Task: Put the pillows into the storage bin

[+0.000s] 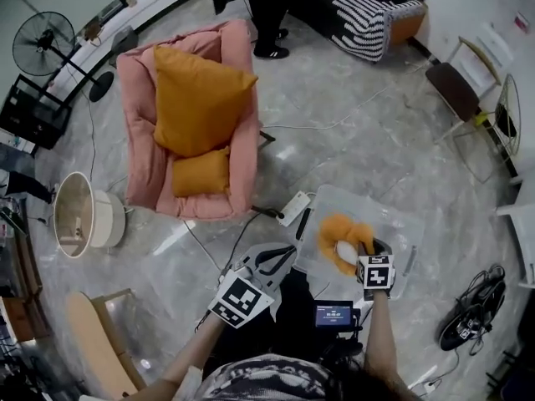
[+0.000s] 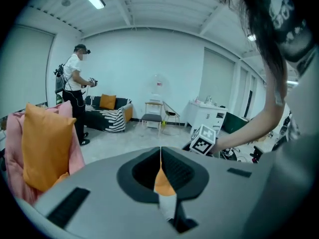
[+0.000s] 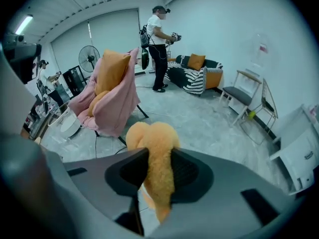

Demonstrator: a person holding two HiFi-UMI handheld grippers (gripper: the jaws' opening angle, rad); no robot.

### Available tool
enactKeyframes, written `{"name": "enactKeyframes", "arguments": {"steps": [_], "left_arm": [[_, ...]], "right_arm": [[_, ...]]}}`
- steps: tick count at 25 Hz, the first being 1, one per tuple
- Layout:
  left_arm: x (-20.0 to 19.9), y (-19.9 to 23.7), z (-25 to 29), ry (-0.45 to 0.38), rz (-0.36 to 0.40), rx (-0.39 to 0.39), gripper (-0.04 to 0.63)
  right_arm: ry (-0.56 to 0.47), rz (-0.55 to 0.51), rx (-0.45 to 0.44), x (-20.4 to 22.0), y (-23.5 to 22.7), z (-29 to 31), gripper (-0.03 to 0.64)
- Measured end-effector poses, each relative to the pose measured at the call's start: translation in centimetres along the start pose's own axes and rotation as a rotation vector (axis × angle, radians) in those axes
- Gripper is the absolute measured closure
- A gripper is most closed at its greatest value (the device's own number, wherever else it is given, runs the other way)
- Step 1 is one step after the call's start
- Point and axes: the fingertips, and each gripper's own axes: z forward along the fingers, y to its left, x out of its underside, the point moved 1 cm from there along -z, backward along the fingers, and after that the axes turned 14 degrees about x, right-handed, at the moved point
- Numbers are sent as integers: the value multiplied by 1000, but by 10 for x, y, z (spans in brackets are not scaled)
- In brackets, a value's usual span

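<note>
Fluffy and orange, the pillow (image 3: 152, 151) is clamped between the jaws of my right tongs (image 3: 159, 154), both pads pressed into its pile, with its bulk bulging out past the tips. From the head view it hangs inside the outline of the clear storage bin (image 1: 394, 220). Whether it touches the bin's bottom I cannot tell.

My left tongs (image 1: 278, 262) hover just off the bin's near left corner, apart from it. Their jaws are drawn together at the tips with nothing pinched. Only a sliver of orange and white shows through the slot behind the tips.

A white power strip (image 1: 294, 208) lies on the floor against the bin's far left corner. A black cable (image 1: 242, 236) trails from there toward me, so both sit on the stretch of marble floor between the bin and the pink chair (image 1: 138, 82). That chair stands well to the bin's left and beyond it. On it a large orange pillow (image 1: 196, 98) leans on the backrest, with a small orange pillow (image 1: 201, 172) lying just below, touching it.

Further left of the bin than the chair is a round white drum (image 1: 84, 215) on its side, and past that a black standing fan (image 1: 43, 44). Far beyond the bin a person (image 1: 267, 15) stands beside a striped sofa (image 1: 355, 11). To the bin's right stand a wooden-framed chair (image 1: 456, 90) and, nearer me, a black tangle (image 1: 472, 307) on the floor.
</note>
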Motion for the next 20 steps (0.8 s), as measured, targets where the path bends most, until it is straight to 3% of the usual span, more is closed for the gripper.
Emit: {"name": "enactKeyframes", "arguments": {"steps": [7, 14, 20], "left_arm": [[1, 3, 17, 42, -6, 2, 581], [1, 6, 5, 36, -27, -63, 581], [-5, 17, -23, -31, -64, -166, 581]], "right_arm": [[52, 72, -117, 5, 1, 41, 366], [-55, 84, -156, -24, 5, 21, 365], [-144, 72, -208, -59, 19, -7, 365]]}}
